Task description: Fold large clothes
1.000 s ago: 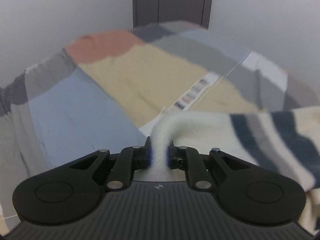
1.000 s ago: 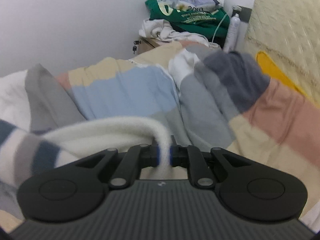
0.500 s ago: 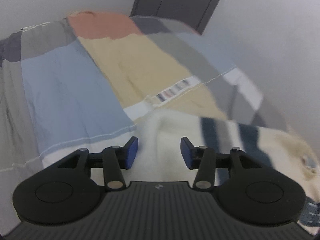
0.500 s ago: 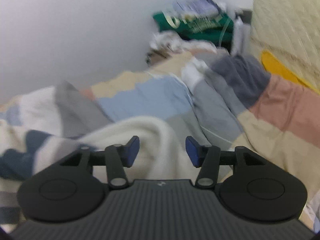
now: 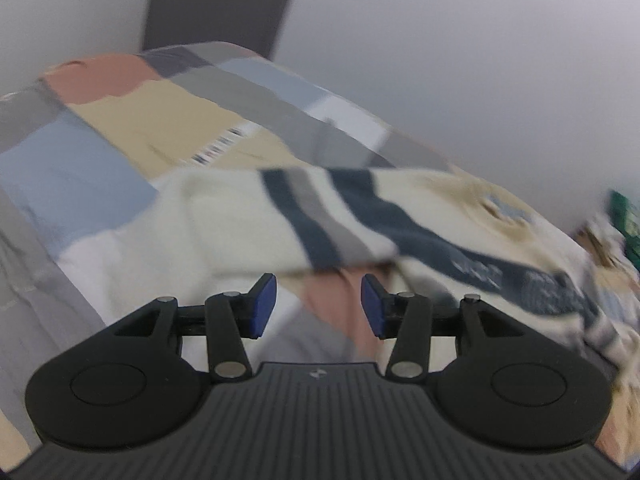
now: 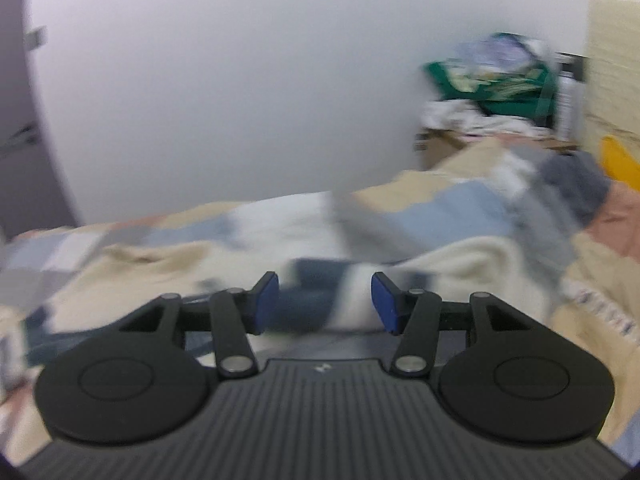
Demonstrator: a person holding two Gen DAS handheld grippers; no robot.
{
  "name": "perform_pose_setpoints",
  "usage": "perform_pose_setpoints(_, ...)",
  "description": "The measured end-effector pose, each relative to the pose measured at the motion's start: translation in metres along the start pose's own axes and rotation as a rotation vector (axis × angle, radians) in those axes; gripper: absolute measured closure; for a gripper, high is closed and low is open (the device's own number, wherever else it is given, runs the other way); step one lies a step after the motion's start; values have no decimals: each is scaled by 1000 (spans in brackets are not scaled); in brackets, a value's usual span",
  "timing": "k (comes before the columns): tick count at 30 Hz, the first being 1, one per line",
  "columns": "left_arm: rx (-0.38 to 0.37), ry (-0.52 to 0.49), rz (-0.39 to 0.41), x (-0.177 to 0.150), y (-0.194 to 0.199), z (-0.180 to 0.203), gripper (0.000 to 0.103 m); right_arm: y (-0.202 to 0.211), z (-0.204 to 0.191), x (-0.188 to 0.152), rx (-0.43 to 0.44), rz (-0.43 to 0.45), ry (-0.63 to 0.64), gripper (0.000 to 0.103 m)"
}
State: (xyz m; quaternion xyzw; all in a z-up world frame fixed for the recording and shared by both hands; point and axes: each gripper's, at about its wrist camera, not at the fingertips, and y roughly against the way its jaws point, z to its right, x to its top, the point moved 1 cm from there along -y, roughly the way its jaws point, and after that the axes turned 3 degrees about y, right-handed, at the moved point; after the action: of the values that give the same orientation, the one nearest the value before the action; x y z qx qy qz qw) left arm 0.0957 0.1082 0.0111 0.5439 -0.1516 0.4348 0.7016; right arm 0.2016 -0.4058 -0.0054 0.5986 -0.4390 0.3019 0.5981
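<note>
Left wrist view
Left gripper [image 5: 318, 306]: fingers wide apart, holding nothing.
Striped sweater [image 5: 248, 224]: spread on patchwork bedspread [image 5: 72, 168], 12 to 3 o'clock of the fingertips.
Door [image 5: 224, 0]: 11 o'clock, far.

Right wrist view
Right gripper [image 6: 325, 303]: fingers wide apart, holding nothing.
Striped sweater [image 6: 460, 260]: blurred, 9 to 2 o'clock, just beyond the fingertips.
Clothes pile [image 6: 492, 92]: 1 o'clock, by wall.
</note>
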Motion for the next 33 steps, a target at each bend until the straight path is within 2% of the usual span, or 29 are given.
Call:
perform_pose_setpoints(6, -95, -48, -51, -34, 22, 27, 50, 38, -86, -33, 229, -78, 42, 50)
perform_pose_setpoints(8, -120, -56, -72, -43, 27, 32, 50, 47, -111, -49, 284, -107, 67, 50)
perform_pose_setpoints(12, -158, -41, -122, -59, 29, 35, 50, 63, -149, -83, 340, -134, 152, 50)
perform_pose_setpoints(17, -155, -39, -160, -60, 14, 32, 50, 64, -174, -119, 426, -237, 208, 50)
perform_pose_setpoints(22, -150, 32, -183, -51, 0, 17, 50, 59, -202, -155, 466, -335, 272, 49)
perform_pose_setpoints(24, -149, 60, -198, -48, -6, 11, 50, 54, -209, -163, 478, -344, 293, 50)
perform_pose_setpoints(28, -201, 146, -261, -43, -20, -4, 48, 58, -211, -163, 540, -312, 320, 50)
perform_pose_setpoints(30, -211, 190, -289, -43, -28, -10, 48, 57, -210, -164, 563, -323, 334, 50)
perform_pose_setpoints(33, -192, 201, -307, -47, -36, -9, 48, 55, -211, -172, 603, -350, 363, 50)
